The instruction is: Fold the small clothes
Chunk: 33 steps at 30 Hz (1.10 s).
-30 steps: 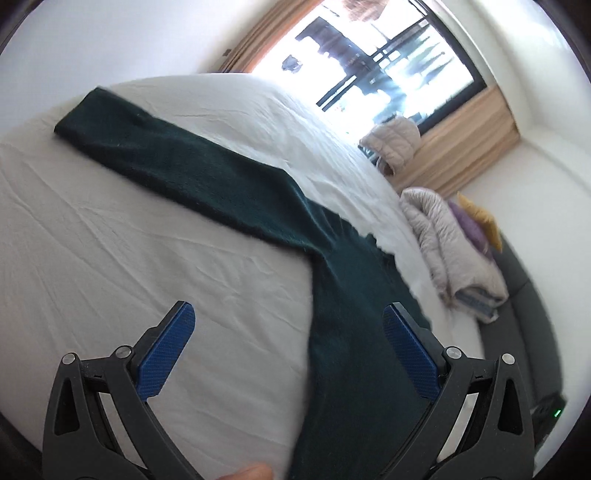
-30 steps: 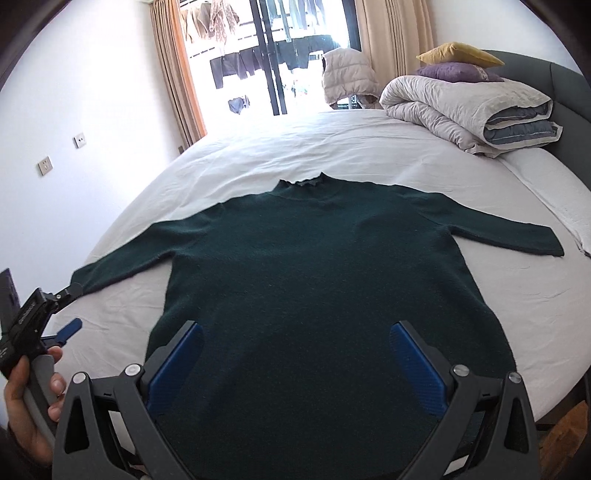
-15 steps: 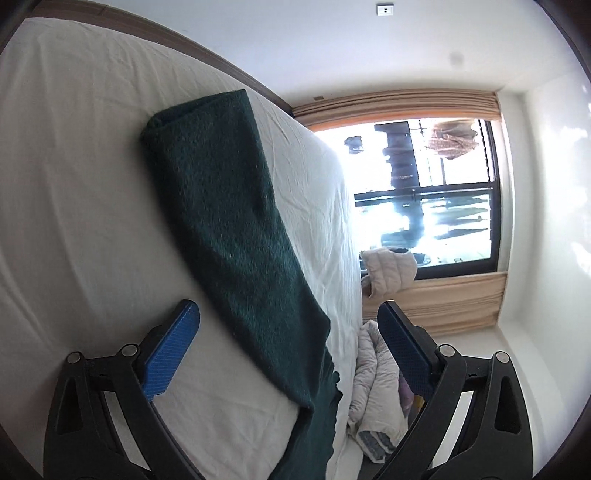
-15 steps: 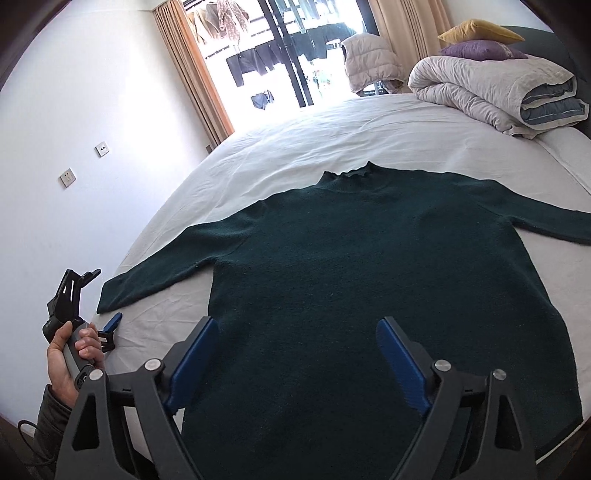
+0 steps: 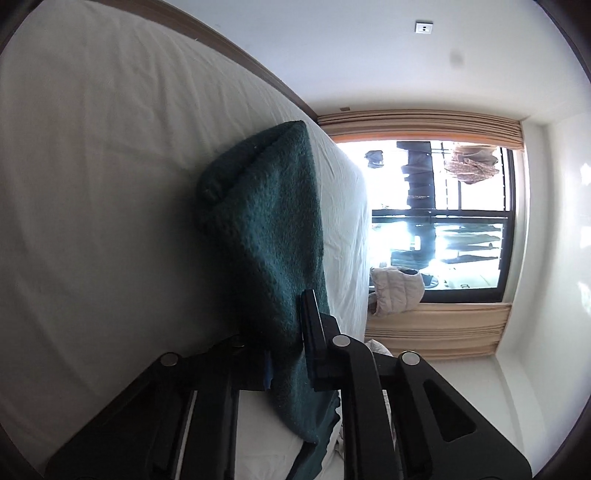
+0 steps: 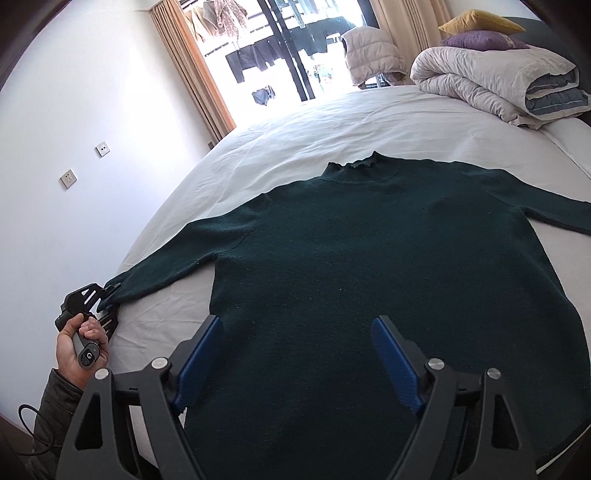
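Note:
A dark green sweater (image 6: 388, 258) lies flat and face up on the white bed (image 6: 332, 122), collar toward the window, both sleeves spread out. My left gripper (image 5: 288, 343) is rolled onto its side at the bed's left edge. Its jaws are closing and its pads press on the left sleeve (image 5: 266, 229) near the cuff. In the right wrist view, that left gripper (image 6: 107, 295) grips the cuff, with a hand (image 6: 74, 347) holding it. My right gripper (image 6: 299, 354) hovers over the sweater's lower body. Its jaws are closing slightly, still wide apart and not gripping any cloth.
A folded grey duvet (image 6: 498, 77) with purple and yellow pillows (image 6: 476, 22) sits at the bed's far right. A pale puffy jacket (image 6: 373, 51) hangs by the bright window. The white wall (image 6: 74, 147) runs close along the bed's left side.
My left gripper has rolled onto its side, moved along the sleeve to its cuff end and shut on it. My right gripper has come slightly nearer the sweater, and its jaws have narrowed a little.

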Each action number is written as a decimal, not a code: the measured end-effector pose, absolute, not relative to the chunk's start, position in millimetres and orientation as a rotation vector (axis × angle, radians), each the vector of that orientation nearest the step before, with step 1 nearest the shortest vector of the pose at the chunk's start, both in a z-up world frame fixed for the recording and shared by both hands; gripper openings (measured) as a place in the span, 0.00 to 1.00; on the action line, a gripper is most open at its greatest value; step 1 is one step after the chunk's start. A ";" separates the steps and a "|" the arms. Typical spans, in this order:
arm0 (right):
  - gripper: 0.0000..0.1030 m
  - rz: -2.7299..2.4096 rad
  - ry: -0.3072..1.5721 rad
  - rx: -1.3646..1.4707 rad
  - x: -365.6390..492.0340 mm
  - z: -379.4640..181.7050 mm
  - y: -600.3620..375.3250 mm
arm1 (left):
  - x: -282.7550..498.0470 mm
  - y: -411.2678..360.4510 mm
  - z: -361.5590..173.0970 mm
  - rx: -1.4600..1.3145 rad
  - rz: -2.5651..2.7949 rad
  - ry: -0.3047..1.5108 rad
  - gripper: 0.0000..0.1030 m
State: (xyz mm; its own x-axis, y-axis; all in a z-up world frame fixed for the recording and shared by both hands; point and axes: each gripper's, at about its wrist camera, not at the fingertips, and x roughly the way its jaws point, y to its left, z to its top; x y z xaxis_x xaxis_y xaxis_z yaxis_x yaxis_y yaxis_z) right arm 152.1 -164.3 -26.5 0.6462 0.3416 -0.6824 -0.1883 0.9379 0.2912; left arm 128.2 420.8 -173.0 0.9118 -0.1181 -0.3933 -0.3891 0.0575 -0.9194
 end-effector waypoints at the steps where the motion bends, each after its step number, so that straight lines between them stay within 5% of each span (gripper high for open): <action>1: 0.81 0.301 0.816 0.204 152.5 -27.6 -166.4 | 130.7 422.8 -169.1 -1.484 0.224 0.420 0.09; 7: 0.80 0.277 0.827 0.266 158.1 -38.4 -193.4 | 171.3 397.0 -110.0 -1.176 0.234 0.464 0.08; 14: 0.80 0.248 0.797 0.328 172.3 -37.1 -236.3 | 268.1 206.2 -20.5 -0.448 0.058 0.594 0.08; 20: 0.80 0.269 0.792 0.368 203.2 -31.6 -272.8 | 274.2 20.3 -80.1 0.206 0.019 0.717 0.07; 26: 0.84 0.453 0.905 0.536 270.4 -52.1 -279.2 | 264.4 -12.7 -120.8 0.353 0.045 0.700 0.07; 33: 0.85 0.715 1.202 0.926 349.7 -128.9 -211.8 | 234.5 -17.2 -105.4 0.368 0.065 0.616 0.07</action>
State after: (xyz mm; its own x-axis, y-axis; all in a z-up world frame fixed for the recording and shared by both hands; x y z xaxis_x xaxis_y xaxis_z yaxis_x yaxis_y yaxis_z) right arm 349.7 -211.8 -128.9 0.2304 0.8619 -0.4518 0.0140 0.4613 0.8871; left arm 234.5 -17.2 -105.4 0.8162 0.1678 -0.5529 0.0495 0.9330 0.3563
